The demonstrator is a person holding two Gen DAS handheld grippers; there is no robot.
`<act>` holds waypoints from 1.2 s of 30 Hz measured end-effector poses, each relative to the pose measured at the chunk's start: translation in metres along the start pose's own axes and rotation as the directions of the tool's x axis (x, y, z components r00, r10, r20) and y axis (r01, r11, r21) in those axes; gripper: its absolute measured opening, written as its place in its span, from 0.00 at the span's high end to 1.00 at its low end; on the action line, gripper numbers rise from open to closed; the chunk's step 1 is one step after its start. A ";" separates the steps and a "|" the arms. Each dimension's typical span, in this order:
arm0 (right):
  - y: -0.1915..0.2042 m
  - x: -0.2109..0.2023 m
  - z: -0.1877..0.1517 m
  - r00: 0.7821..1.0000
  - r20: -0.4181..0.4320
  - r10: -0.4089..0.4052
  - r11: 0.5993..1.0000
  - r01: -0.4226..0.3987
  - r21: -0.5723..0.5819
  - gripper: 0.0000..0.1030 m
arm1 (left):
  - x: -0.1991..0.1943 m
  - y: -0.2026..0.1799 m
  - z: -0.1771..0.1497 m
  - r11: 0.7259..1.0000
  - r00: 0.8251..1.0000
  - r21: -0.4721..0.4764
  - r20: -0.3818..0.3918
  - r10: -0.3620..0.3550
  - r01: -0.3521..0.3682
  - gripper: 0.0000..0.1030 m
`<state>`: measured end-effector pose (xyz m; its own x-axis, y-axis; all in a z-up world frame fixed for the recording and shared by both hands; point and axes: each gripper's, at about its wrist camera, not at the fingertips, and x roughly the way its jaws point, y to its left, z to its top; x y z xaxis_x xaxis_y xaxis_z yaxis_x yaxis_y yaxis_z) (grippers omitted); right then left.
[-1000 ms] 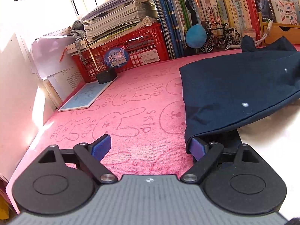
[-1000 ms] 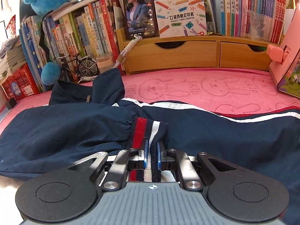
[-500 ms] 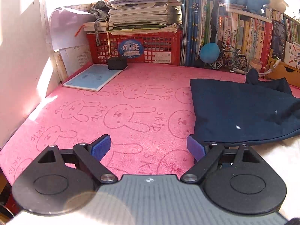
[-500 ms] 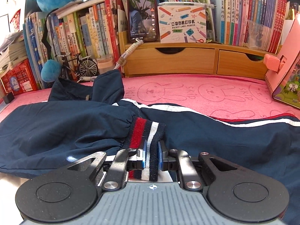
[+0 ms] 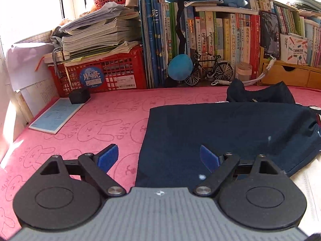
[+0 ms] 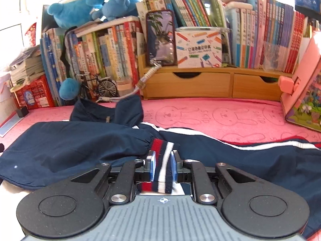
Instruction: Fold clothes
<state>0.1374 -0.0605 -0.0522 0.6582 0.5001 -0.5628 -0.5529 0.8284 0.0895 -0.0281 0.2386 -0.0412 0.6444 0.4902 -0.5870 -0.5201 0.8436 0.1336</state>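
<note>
- Navy jacket (image 6: 250,160) lies spread on the pink rabbit-print mat (image 6: 230,118) that covers the worktop, its long axis running left to right across the right wrist view.
- A white stripe edged with red runs along its far edge toward the right, where the garment is cut off by the frame.
- One sleeve (image 6: 76,146) is folded across the body; it lies from the left toward the middle and ends in a ribbed cuff (image 6: 163,160) striped red, navy and white, which points toward the camera.
- The right claw (image 6: 163,165) has its blue pads close together with the cuff between them. The pads sit just beside the knit; whether they press it firmly is hard to tell.
- A bunched dark part, collar or hood (image 6: 112,110), rises at the far side of the jacket near the model bicycle (image 6: 98,86); which it is cannot be made out.
- In the left wrist view the folded sleeve shows as a broad navy panel (image 5: 220,132) with a straight left edge, and its near part is hidden behind the claw body.
- The left claw (image 5: 158,156) is spread wide and holds nothing. Its left pad is over bare mat, its right pad over the navy cloth; contact with the cloth cannot be judged.
- Behind stand a red crate (image 5: 112,72) under stacked papers, a row of books (image 5: 210,40) and a wooden drawer unit (image 6: 200,84).
- A blue booklet (image 5: 56,116) lies flat on the mat at the left.
</note>
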 end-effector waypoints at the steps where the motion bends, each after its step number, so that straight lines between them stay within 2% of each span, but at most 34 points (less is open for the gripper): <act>1: 0.008 0.001 0.003 1.000 0.010 0.014 1.000 -0.014 -0.025 0.58 | 0.005 -0.001 -0.003 1.000 1.000 0.007 -0.013 0.005 -0.005 0.13; 2: 0.016 0.001 0.007 0.999 0.020 0.029 0.998 -0.028 -0.051 0.52 | 0.010 -0.002 -0.005 1.000 1.000 0.014 -0.026 0.010 -0.010 0.13; 4: 0.030 0.009 0.009 0.998 0.016 0.054 0.995 -0.052 -0.087 0.52 | 0.021 0.000 -0.014 1.000 0.998 0.024 -0.058 0.018 -0.017 0.13; 7: 0.045 0.028 0.002 0.996 -0.040 0.080 0.990 -0.084 -0.114 0.52 | 0.035 0.008 -0.026 0.999 0.995 0.029 -0.095 0.035 -0.032 0.10; 9: 0.055 0.040 -0.003 0.992 -0.078 0.097 0.986 -0.107 -0.131 0.54 | 0.036 0.017 -0.030 0.999 0.997 -0.008 -0.076 0.030 -0.031 0.05; 12: 0.059 0.051 -0.018 0.986 -0.141 0.091 0.980 -0.114 -0.161 0.56 | 0.035 0.027 -0.033 0.997 0.996 -0.040 -0.069 0.065 -0.068 0.05; 18: 0.053 0.038 -0.032 0.978 -0.165 0.129 0.967 -0.160 -0.197 0.58 | 0.034 0.030 -0.034 0.995 0.994 -0.003 -0.047 0.103 -0.103 0.05; 21: 0.053 0.029 -0.036 0.977 -0.165 0.132 0.962 -0.167 -0.216 0.57 | 0.034 0.039 -0.031 0.996 0.994 -0.052 -0.079 0.070 -0.074 0.05; 23: 0.047 0.019 -0.035 0.977 -0.144 0.155 0.970 -0.178 -0.168 0.56 | 0.029 0.041 -0.028 0.996 0.995 -0.063 -0.079 0.064 -0.069 0.06; 27: 0.031 0.000 -0.030 0.974 -0.075 0.213 0.972 -0.219 -0.079 0.42 | 0.015 0.036 -0.018 0.995 0.995 -0.009 -0.016 0.099 -0.099 0.07; 30: 0.022 -0.001 -0.022 0.982 -0.042 0.183 0.981 -0.186 -0.061 0.40 | 0.011 0.024 0.001 0.992 0.992 0.042 0.050 0.118 -0.120 0.07; 33: 0.017 0.012 -0.015 0.986 -0.045 0.159 0.987 -0.160 -0.027 0.40 | 0.016 0.013 0.022 0.998 0.995 0.031 0.080 0.058 -0.060 0.07; 36: 0.019 0.031 -0.015 0.986 -0.072 0.150 0.989 -0.150 0.004 0.40 | 0.039 -0.001 0.036 1.000 0.998 0.011 0.058 -0.030 0.029 0.07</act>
<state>0.1394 -0.0327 -0.0808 0.5296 0.5989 -0.6008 -0.6429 0.7454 0.1762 0.0177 0.2645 -0.0352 0.6909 0.4768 -0.5434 -0.4947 0.8600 0.1256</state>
